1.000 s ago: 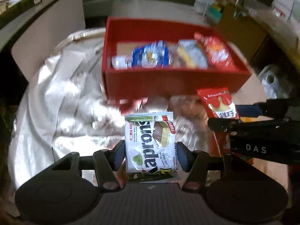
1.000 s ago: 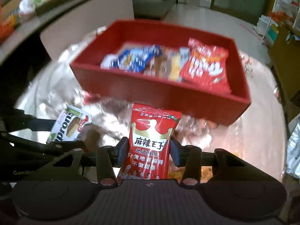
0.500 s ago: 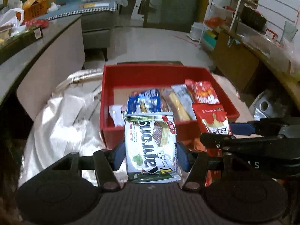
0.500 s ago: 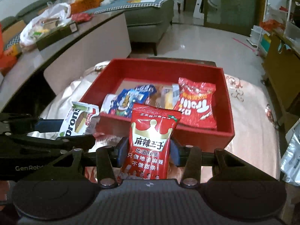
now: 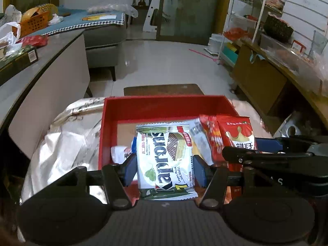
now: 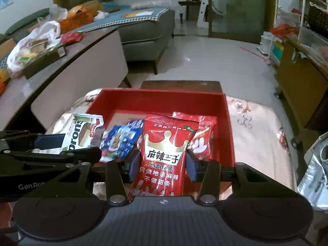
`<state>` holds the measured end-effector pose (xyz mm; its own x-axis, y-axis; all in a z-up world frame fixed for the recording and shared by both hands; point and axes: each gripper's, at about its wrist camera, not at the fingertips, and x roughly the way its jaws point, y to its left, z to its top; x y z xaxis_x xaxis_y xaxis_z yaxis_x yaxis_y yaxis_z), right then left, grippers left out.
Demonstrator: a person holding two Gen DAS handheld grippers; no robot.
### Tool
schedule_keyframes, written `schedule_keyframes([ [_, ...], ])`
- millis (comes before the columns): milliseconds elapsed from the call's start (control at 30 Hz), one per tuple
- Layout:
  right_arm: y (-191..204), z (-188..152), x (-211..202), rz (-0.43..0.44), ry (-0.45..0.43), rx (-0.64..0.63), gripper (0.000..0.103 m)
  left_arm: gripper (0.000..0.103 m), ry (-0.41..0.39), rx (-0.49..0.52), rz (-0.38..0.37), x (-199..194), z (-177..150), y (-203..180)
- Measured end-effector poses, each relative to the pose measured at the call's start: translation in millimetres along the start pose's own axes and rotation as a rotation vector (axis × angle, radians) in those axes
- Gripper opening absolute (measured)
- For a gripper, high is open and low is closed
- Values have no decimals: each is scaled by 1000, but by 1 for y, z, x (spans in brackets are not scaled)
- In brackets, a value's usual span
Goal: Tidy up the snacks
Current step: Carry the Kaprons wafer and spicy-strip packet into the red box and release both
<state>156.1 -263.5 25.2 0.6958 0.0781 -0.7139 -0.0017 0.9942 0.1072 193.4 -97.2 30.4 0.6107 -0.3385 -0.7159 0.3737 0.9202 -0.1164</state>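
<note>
My left gripper (image 5: 165,169) is shut on a white and green Kaprons wafer packet (image 5: 166,160), held up over the near wall of the red box (image 5: 164,102). My right gripper (image 6: 163,167) is shut on a red spicy-strip packet (image 6: 164,155), held over the same box (image 6: 162,98). Each gripper shows in the other's view: the right one at the right (image 5: 266,155) with its red packet (image 5: 238,135), the left one at the left (image 6: 51,153) with the wafer packet (image 6: 84,132). Inside the box lie a blue packet (image 6: 121,141) and a red chip bag (image 6: 202,141).
The box stands on a table with a shiny floral cloth (image 6: 256,127). A grey counter (image 6: 61,61) with bags and a basket runs along the left. A wooden cabinet (image 6: 297,78) stands at the right. A silver bag (image 6: 315,174) lies at the table's right edge.
Both grippers have risen and moved forward with their packets, from low in front of the box to above its near wall. The view has tilted up toward the room.
</note>
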Motion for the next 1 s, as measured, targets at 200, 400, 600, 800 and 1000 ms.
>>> schedule_keyframes([
  [200, -12, 13, 13, -20, -12, 32, 54, 51, -23, 11, 9, 17, 16, -5],
  [400, -20, 23, 33, -39, -5, 39, 54, 51, -21, 5, 18, 40, 28, -5],
  [600, -22, 26, 54, -57, 25, 20, 54, 51, 13, 1, 39, 64, 29, -3],
  [800, -17, 27, 69, -73, 39, -3, 54, 51, 50, -3, 64, 81, 26, 1],
  [1000, -15, 28, 75, -83, 40, -13, 56, 51, 61, -5, 76, 85, 25, 4],
])
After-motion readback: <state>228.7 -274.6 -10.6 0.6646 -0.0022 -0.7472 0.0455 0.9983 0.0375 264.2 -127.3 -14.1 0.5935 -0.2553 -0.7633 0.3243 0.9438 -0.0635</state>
